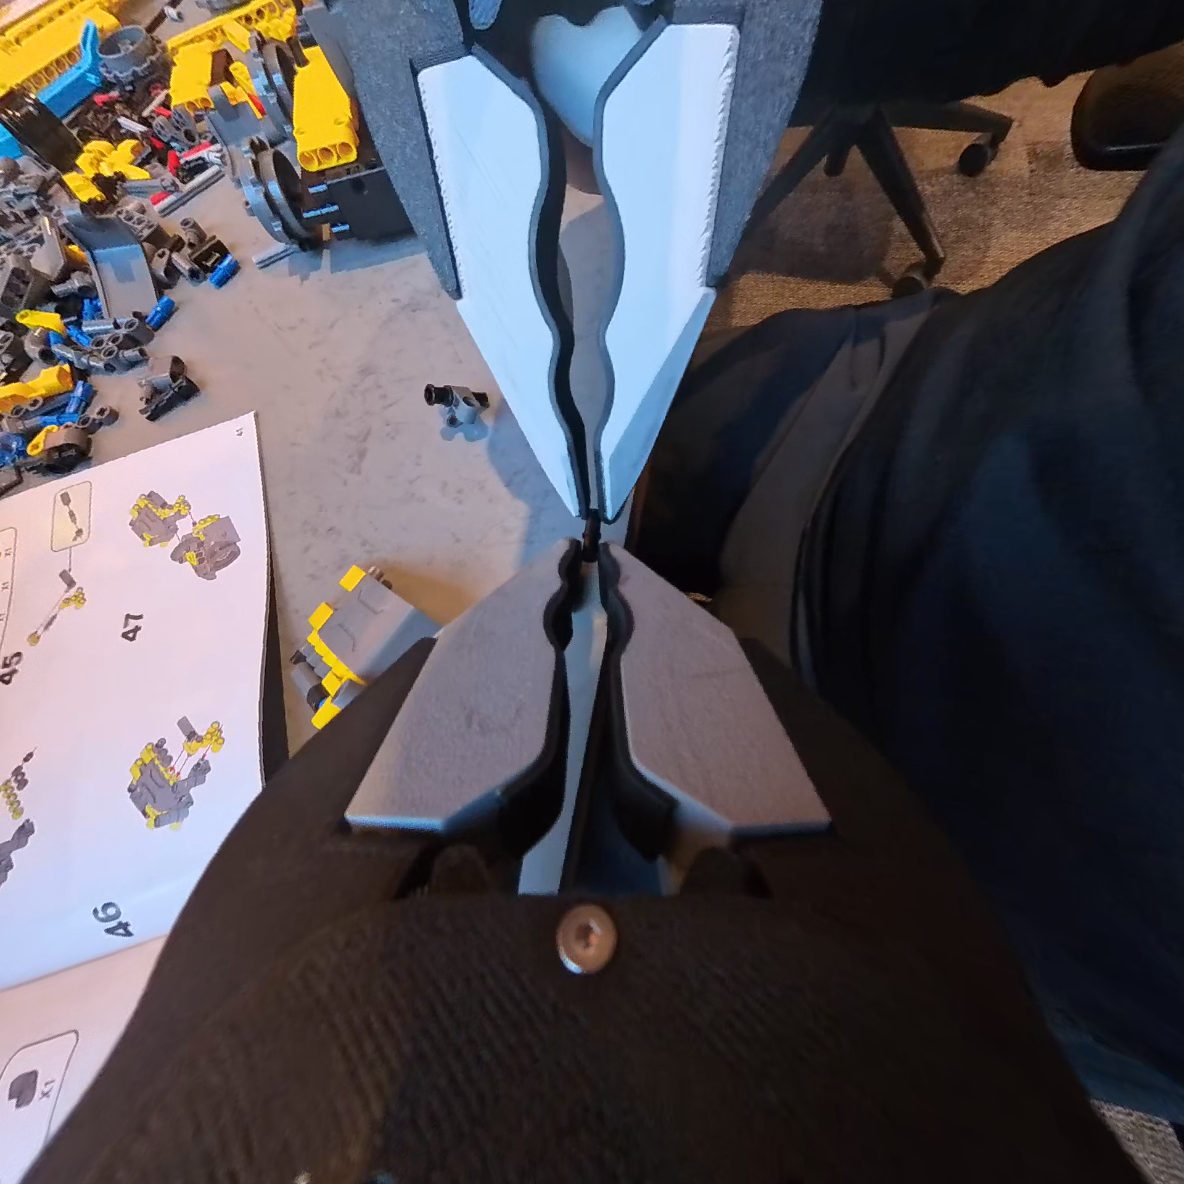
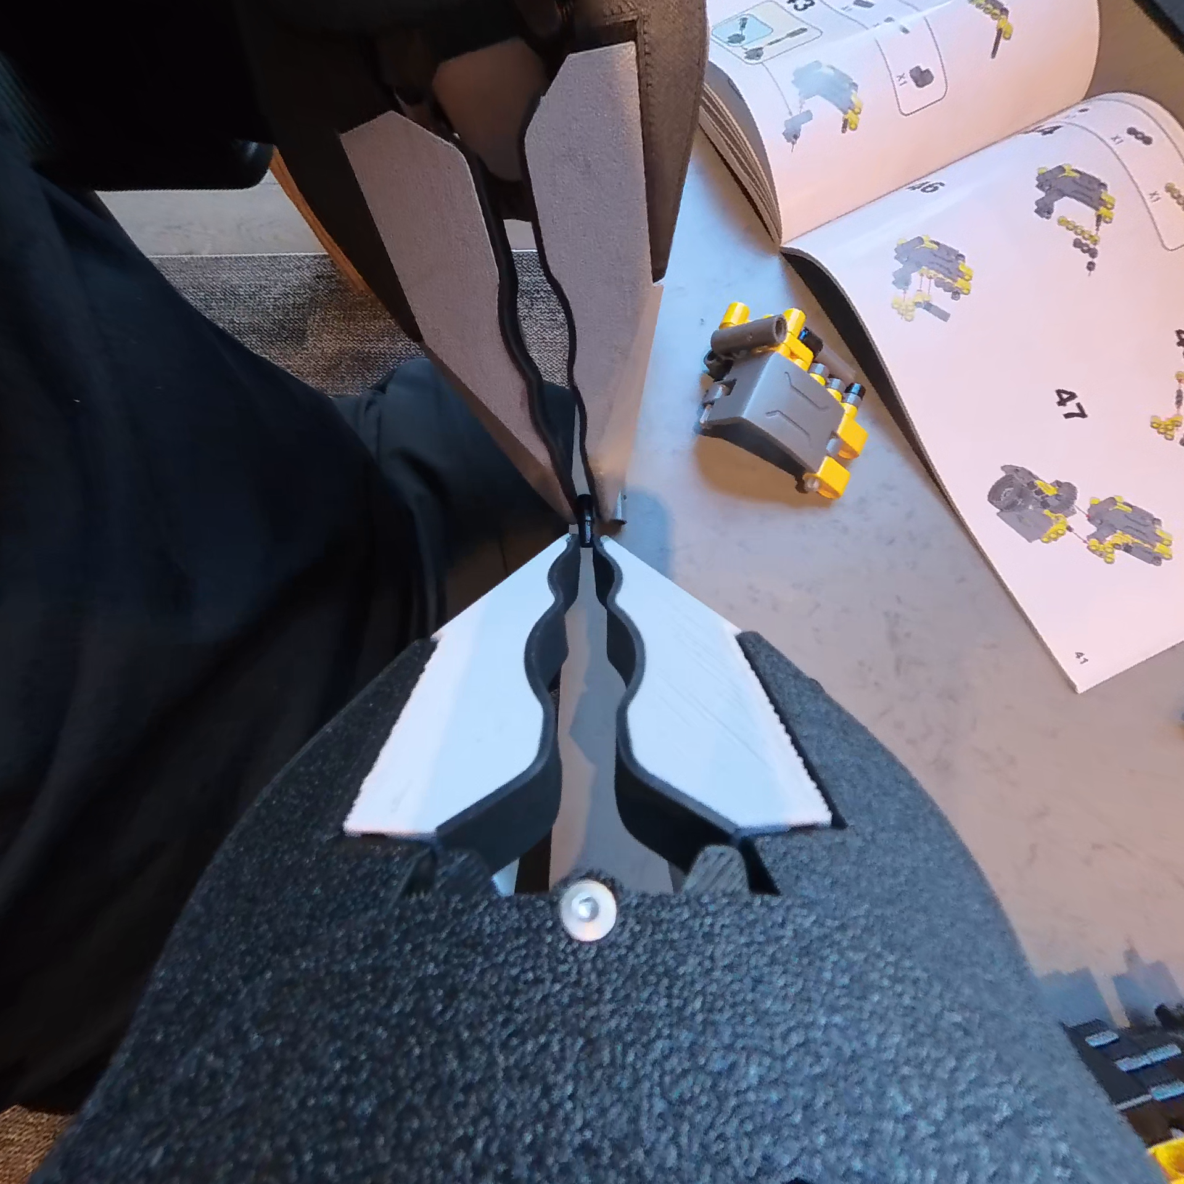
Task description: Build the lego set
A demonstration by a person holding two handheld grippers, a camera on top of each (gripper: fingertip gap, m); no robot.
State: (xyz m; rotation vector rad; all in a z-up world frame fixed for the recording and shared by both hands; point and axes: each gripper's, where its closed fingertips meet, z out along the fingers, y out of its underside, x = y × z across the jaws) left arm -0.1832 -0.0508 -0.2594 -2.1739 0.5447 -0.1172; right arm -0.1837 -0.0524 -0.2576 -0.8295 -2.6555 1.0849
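1. On the grey table (image 2: pixel 833 673) an open instruction booklet (image 2: pixel 1025 397) lies beside a small grey and yellow brick assembly (image 2: pixel 778 400). In the left wrist view a heap of loose yellow, blue and grey bricks (image 1: pixel 115 224) fills the far left corner, and one little grey connector (image 1: pixel 458 410) lies alone near the table edge.
2. A person's dark clothing (image 1: pixel 961 576) covers the side off the table – behind it an office chair base (image 1: pixel 897 173) stands on carpet.
3. The left gripper's black body hides the lower part of the brick assembly in its own view. The booklet is cut off by the picture border in both views.
4. The small black pin (image 2: pixel 585 516) is very thin and hard to make out; its exact shape I cannot tell.
5. The left gripper (image 1: pixel 586 557) and the right gripper (image 2: pixel 584 541) meet tip to tip just beyond the table edge. Each has its fingers pressed together on one end of the black pin, which bridges the small gap between them.
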